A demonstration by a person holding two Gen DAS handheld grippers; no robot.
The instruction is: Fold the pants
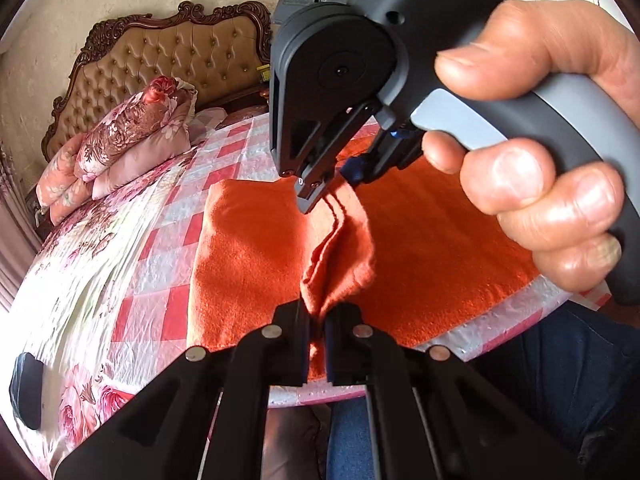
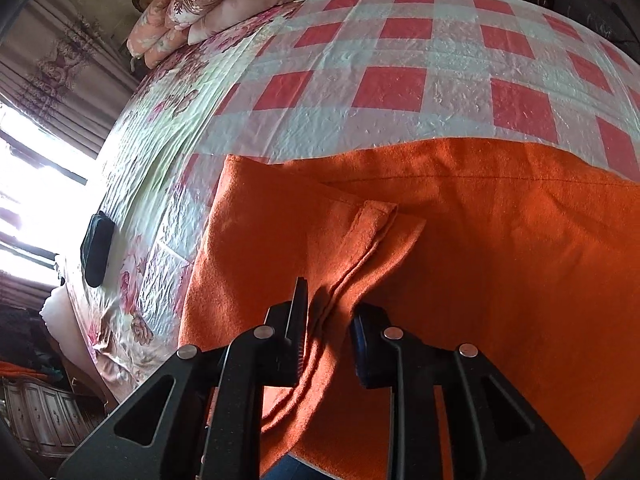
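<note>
Two grippers work over orange pants [image 1: 248,248] that lie spread on a bed with a red and white checked cover [image 1: 176,308]. The pants sit at the near edge of the bed, close to the person holding the tools.

From the left wrist camera, the left gripper [image 1: 318,344] has its black jaws pressed together on a bunched-up fold of the orange cloth. The fold rises from the pants and runs up toward the other tool. The right gripper [image 1: 332,188] comes in from above, held by a bare hand [image 1: 540,152] wrapped around its grey handle. Its tips touch the top end of the same raised fold.

From the right wrist camera, the right gripper [image 2: 328,320] has its jaws a little apart, with a hemmed edge of the pants [image 2: 480,260] running between them. The cloth lies against the left jaw, but I cannot tell if the right jaw presses on it.

Flowery pillows and folded quilts [image 1: 128,140] are stacked at the far end of the bed, in front of a padded brown headboard [image 1: 168,60]. One small dark thing [image 2: 96,250] lies on the cover near the bright window side.
</note>
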